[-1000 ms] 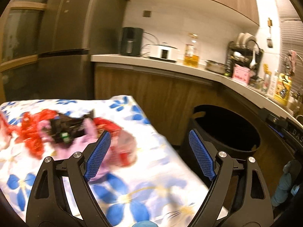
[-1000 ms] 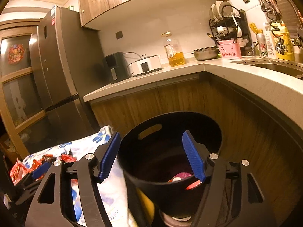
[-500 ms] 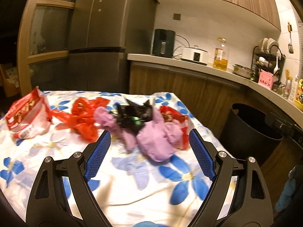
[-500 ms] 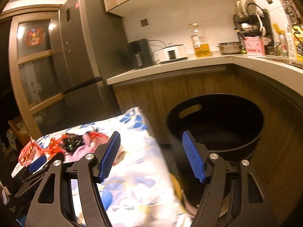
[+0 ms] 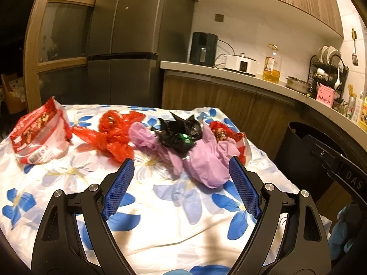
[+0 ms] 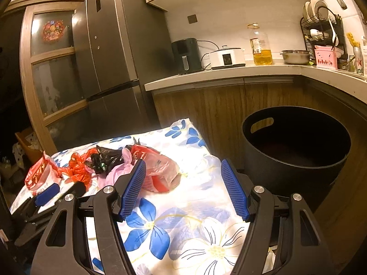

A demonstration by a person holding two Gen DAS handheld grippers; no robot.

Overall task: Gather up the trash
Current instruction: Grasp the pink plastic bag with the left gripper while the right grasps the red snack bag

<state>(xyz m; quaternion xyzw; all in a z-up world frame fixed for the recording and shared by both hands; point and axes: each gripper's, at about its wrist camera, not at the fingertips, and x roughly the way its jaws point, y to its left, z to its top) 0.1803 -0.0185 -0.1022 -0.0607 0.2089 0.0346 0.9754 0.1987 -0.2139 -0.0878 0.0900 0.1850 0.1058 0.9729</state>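
Note:
Trash lies in a row across the flowered tablecloth point(image 5: 160, 208): a red-and-white snack bag point(image 5: 39, 135), a crumpled red plastic bag point(image 5: 112, 133), a pink bag point(image 5: 201, 162) with a black bag point(image 5: 181, 133) on top, and a clear bag with red contents point(image 6: 160, 171). My left gripper point(image 5: 181, 183) hovers open just short of the pink bag, nothing between its pads. My right gripper point(image 6: 183, 185) is open too, with the clear bag just beyond its left finger. A black round bin point(image 6: 296, 146) stands on the floor right of the table.
A kitchen counter point(image 6: 229, 73) with an air fryer, a cooker, an oil bottle, a bowl and a dish rack runs behind. A dark fridge point(image 6: 114, 57) stands at the left. The left gripper's fingers point(image 6: 48, 192) show at the lower left of the right wrist view.
Both views have swung left from the bin toward the table; the trash pile now lies in front of both grippers. Both grippers stay open and empty.

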